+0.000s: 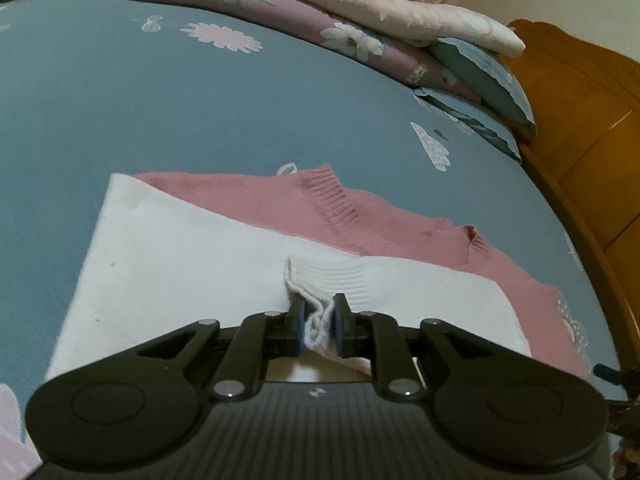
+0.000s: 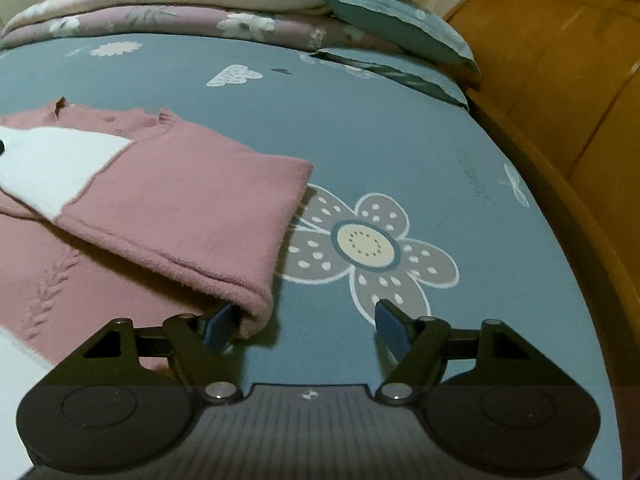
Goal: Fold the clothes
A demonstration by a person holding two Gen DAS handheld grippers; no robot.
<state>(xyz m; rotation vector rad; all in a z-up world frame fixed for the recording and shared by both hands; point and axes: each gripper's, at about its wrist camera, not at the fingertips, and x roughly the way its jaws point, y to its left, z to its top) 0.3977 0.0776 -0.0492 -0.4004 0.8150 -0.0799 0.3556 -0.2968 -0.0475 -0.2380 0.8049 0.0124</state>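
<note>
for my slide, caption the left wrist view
Left gripper pinching the white sleeve cuff over the pink sweater.

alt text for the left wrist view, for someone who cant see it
The left gripper is shut on a white ribbed cuff of a pink and white sweater lying flat on a blue flowered bedsheet. Folded quilts and a wooden headboard sit beyond.

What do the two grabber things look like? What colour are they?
Both look alike. The left gripper and right gripper are black, with round discs at both sides, silver rivets, a ribbed middle plate bearing a small white mark, and blue pads on the fingers.
</note>
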